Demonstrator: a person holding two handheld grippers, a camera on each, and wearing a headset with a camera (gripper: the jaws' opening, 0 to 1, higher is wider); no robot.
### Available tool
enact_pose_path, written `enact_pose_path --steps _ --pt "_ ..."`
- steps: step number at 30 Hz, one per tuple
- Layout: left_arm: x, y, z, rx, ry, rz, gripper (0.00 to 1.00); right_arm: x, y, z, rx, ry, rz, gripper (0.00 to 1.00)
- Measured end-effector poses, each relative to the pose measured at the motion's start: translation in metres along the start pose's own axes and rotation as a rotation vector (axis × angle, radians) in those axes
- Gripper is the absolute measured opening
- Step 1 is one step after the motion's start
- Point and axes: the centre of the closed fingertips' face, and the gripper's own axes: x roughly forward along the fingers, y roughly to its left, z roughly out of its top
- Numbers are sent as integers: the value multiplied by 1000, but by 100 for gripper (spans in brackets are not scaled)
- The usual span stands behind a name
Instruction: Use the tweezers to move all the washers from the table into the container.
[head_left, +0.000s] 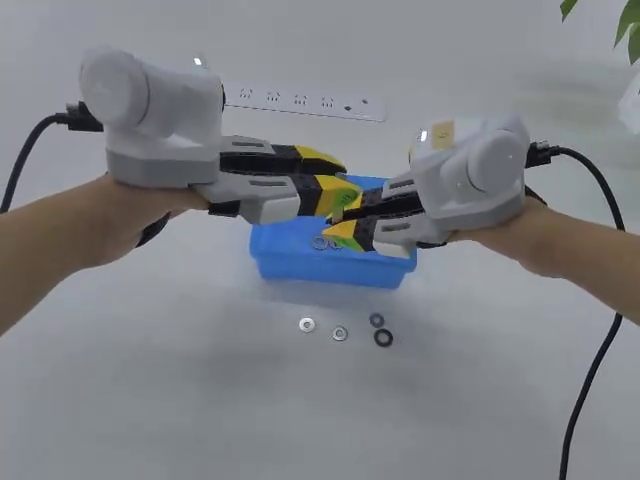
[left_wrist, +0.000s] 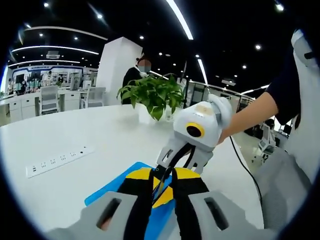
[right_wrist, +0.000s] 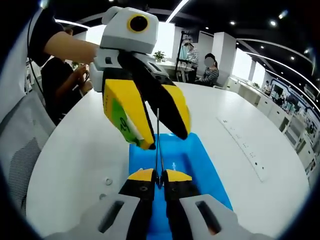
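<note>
Blue container (right_wrist: 210, 175) lies just under the right gripper (right_wrist: 160, 175), its jaws pinching the tweezers (right_wrist: 158, 160), likely for a drop; the left gripper (right_wrist: 164, 140) flanks them, grip unclear.

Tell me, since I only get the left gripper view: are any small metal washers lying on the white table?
Observer: Yes. The head view shows four small metal washers on the white table, just in front of the blue plastic container.
Operator: Is anything in that box already?
Observer: The head view shows at least one ring-shaped washer inside it, near the front wall.
Operator: And where are the tweezers?
Observer: The right gripper view shows the thin metal tweezers clamped in the right gripper, reaching up between the spread jaws of the left gripper.
</note>
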Motion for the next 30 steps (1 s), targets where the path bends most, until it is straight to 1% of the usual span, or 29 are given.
enact_pose_path --steps 1,2,3,4,5,6,7,8,9,10,12,15,18,19,21,22,23,25,26,27,30 --pt "0 0 -1 12 6 2 13 -1 0 1 -1 -1 0 8" --pt "-1 1 -2 47 14 9 10 -1 0 1 1 -3 -1 8" --pt "-1 3 0 63 8 13 9 -1 0 1 2 0 0 8" --pt "0 0 0 52 13 -1 9 -2 0 1 -2 -1 -1 8" --pt "0 -2 0 56 14 -17 9 -3 0 2 0 -7 0 8" --pt "0 -1 1 100 20 -13 8 -3 0 3 -2 -8 3 8" --pt "0 -3 1 127 31 -24 8 -3 1 3 -8 -6 2 8" --pt "-1 -3 1 152 36 -25 7 -3 1 4 -14 -5 3 8" --pt "-1 -1 2 194 42 -12 7 -3 2 4 -14 -5 3 8" --pt "-1 -1 2 189 47 -10 5 -4 2 4 -14 -5 -1 10" --pt "0 0 4 185 44 -5 5 -5 0 6 -9 -7 -14 11" --pt "0 2 6 203 44 1 5 -6 -3 8 -20 -3 -28 12" --pt "-1 2 10 217 41 7 5 -8 -1 11 -17 -5 -33 13" --pt "-1 2 12 218 37 7 5 -8 0 12 -17 -2 -34 16" --pt "-3 4 16 245 37 26 5 -10 3 10 -37 17 -41 21" --pt "-3 4 17 251 39 24 5 -12 1 9 -70 28 -61 21" --pt "-4 5 18 265 42 31 5 -13 2 9 -76 31 -67 21" --pt "-6 5 21 279 47 54 4 -18 3 11 -47 17 -69 23" --pt "-8 6 23 292 47 71 4 -21 3 12 -46 14 -82 23" --pt "-10 5 25 294 43 76 4 -24 2 12 -47 13 -91 24" --pt "-14 3 35 306 14 96 4 -34 0 11 -51 10 -124 26"
